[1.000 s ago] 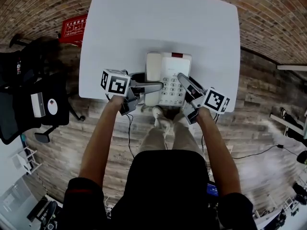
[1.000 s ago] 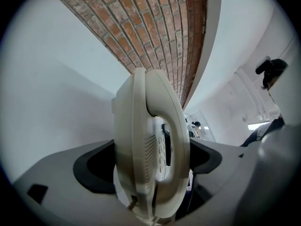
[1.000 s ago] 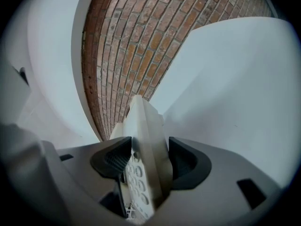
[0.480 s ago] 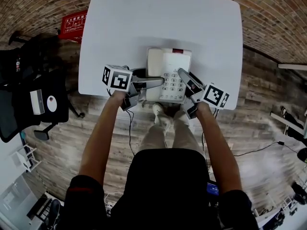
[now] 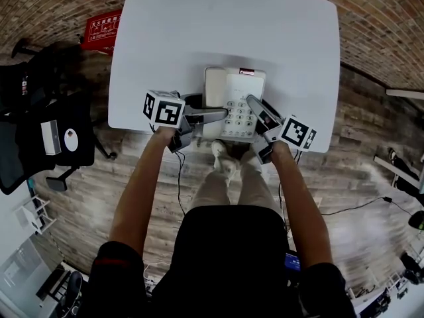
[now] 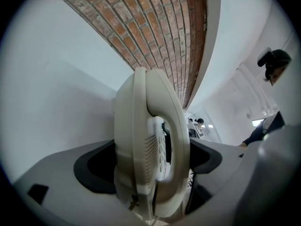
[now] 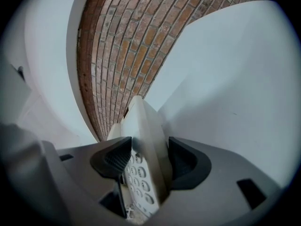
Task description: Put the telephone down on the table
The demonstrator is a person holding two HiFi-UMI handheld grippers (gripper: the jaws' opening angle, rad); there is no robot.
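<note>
1 telephone, maybe resting at surface near edge | 2 grippers: left gripper, right gripper, fingers clamped on telephone | barely moved since before

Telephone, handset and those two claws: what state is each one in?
telephone: clamped from both sides at the near edge of the table; touchdown unclear
handset: seated on its cradle
left gripper: shut on the telephone's left side
right gripper: shut on the telephone's right side

I see the telephone at the surface's near edge. My left claw grips its left side, my right claw its right.
</note>
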